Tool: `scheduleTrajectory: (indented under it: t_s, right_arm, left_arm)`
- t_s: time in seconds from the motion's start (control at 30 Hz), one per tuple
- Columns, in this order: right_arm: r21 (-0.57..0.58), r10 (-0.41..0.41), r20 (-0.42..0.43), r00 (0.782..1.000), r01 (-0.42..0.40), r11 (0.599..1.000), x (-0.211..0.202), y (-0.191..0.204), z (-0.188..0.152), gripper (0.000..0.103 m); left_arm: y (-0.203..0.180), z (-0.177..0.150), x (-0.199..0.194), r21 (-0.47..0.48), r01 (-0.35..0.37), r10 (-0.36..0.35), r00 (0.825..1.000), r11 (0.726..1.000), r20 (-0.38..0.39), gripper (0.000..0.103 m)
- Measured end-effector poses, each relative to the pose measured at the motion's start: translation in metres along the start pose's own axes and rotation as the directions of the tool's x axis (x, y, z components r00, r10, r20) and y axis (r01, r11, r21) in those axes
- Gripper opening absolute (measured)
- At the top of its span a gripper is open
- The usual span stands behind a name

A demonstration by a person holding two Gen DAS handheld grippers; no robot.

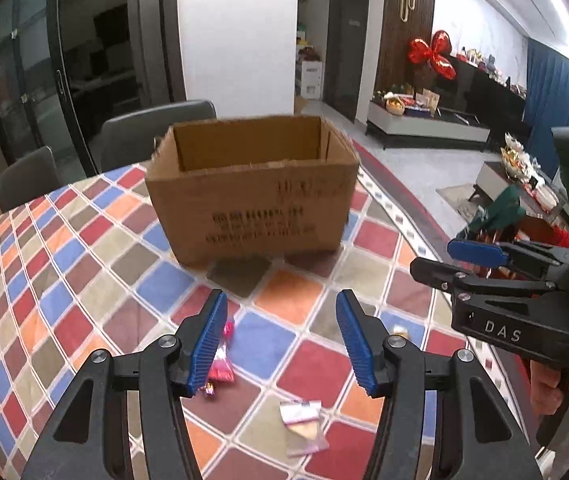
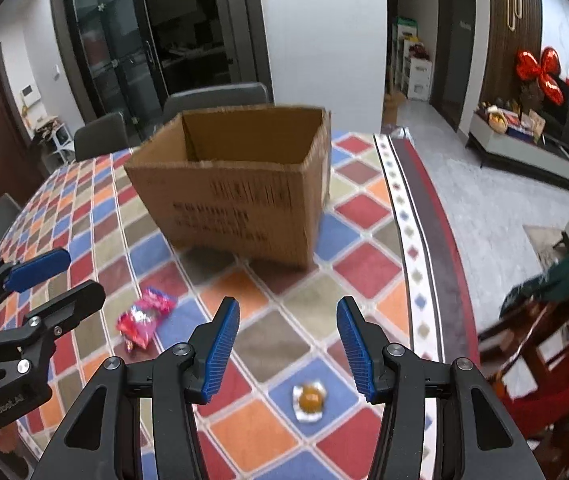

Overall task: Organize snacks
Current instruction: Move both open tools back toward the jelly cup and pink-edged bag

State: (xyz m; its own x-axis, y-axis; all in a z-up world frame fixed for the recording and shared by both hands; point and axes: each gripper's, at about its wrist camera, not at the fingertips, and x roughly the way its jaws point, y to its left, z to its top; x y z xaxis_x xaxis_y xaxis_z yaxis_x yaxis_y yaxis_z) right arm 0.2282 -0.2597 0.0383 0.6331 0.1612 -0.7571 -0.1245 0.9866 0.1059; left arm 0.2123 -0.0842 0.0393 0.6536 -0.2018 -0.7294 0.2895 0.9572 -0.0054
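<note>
Both grippers hover over the checkered tablecloth (image 1: 64, 264) with nothing held — the left gripper (image 1: 281, 340) and right gripper (image 2: 287, 344) each have their blue pads spread wide. An open cardboard box (image 2: 240, 196) stands ahead; a pink snack packet (image 2: 144, 318), a yellow-centred wrapped sweet (image 2: 309, 398) and a silvery wrapper (image 1: 302, 424) lie in front of it.

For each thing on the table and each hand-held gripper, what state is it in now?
Cardboard box: upright, top open.
Pink snack bag: lying loose on the tablecloth.
Round yellow snack: wrapped, lying loose.
Silver packet: lying flat.
Left hand-held gripper: open, holds nothing.
Right hand-held gripper: open, holds nothing.
</note>
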Motion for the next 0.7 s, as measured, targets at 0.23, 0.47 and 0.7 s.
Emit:
scheduleTrajectory:
  t_s: [0.23, 0.47, 0.7]
  right_arm:
    - [0.015, -0.006, -0.033, 0.999, 0.007, 1.000, 0.010, -0.003, -0.041, 0.052]
    - [0.022, -0.020, -0.085, 0.996, 0.022, 1.000, 0.027, -0.005, -0.073, 0.052]
    - [0.037, 0.000, -0.129, 0.992, 0.005, 0.999, 0.042, -0.007, -0.092, 0.052]
  left_arm:
    - [-0.009, -0.041, 0.012, -0.017, 0.017, -0.019, 0.997, 1.000, -0.077, 0.056]
    - [-0.011, -0.079, 0.030, -0.035, 0.025, -0.031, 0.985, 0.999, -0.172, 0.055]
    - [-0.014, -0.102, 0.046, -0.064, 0.044, -0.059, 0.967, 0.997, -0.249, 0.055]
